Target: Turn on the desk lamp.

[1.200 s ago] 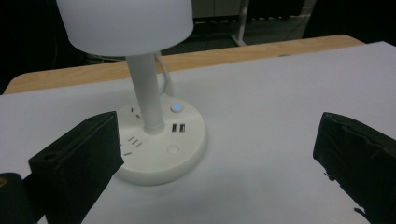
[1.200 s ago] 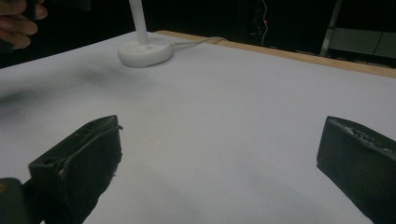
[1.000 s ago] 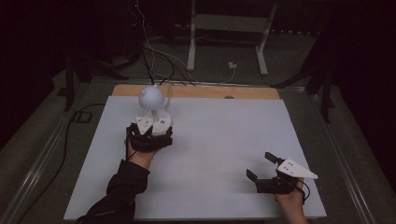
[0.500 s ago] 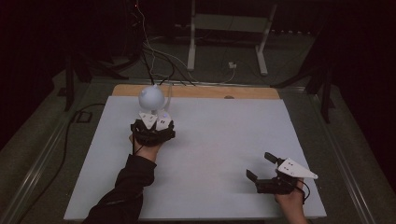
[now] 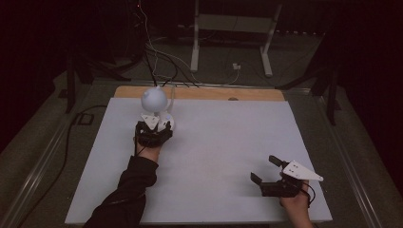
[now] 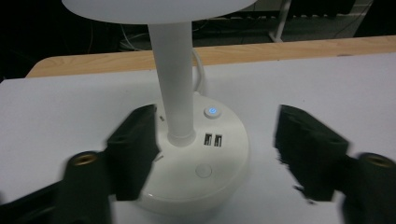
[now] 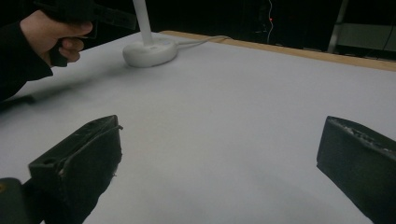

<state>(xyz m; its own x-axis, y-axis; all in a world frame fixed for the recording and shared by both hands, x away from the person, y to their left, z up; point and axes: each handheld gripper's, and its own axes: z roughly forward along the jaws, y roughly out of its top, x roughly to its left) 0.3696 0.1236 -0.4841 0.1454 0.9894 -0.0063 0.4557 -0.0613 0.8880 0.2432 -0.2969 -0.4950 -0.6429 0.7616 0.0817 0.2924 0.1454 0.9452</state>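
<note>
Left gripper: jaws spread wide, nothing clamped, straddling the round base of a white desk lamp. One jaw lies against the base's side; the other stands apart from it. Base top carries a lit blue button and two small ports beside the upright stem.

Lamp stands at the table's far left, its cord trailing toward the wooden far edge.

Right gripper: jaws released, empty, resting low at the near right, well apart from the lamp.

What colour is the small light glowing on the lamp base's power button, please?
Blue: the power button on the white lamp base glows blue, clearest in the left gripper view.
</note>
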